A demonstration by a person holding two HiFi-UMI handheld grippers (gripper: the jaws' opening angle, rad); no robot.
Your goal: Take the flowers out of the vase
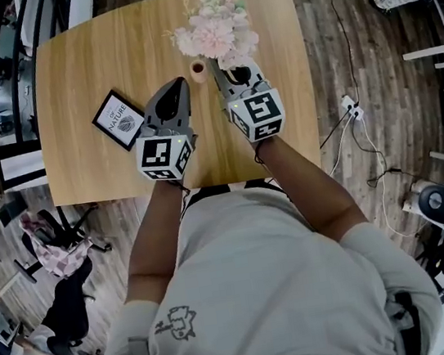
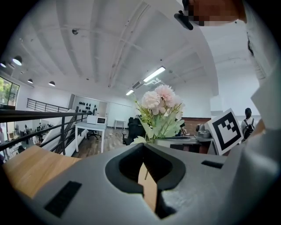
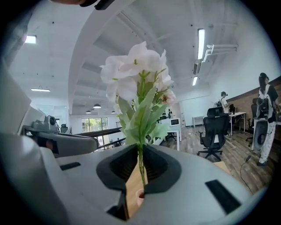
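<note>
A bunch of pale pink and white flowers (image 1: 212, 29) stands above the wooden table (image 1: 75, 79). My right gripper (image 1: 222, 69) is shut on its thin green stem (image 3: 141, 165), and the blooms (image 3: 134, 79) rise above the jaws. The small pink vase (image 1: 198, 70) stands on the table just left of that gripper. In the right gripper view its mouth (image 3: 139, 197) shows below the jaws. Whether the stem's end is still inside it is hidden. My left gripper (image 1: 181, 82) is shut with nothing in it, beside the vase on its left. From there the flowers (image 2: 160, 107) show ahead.
A black-framed picture (image 1: 118, 119) lies on the table left of my left gripper. The table's near edge (image 1: 206, 179) is just under my hands. Office chairs (image 3: 214, 132), desks and cables on the floor surround the table. People stand far off at the right.
</note>
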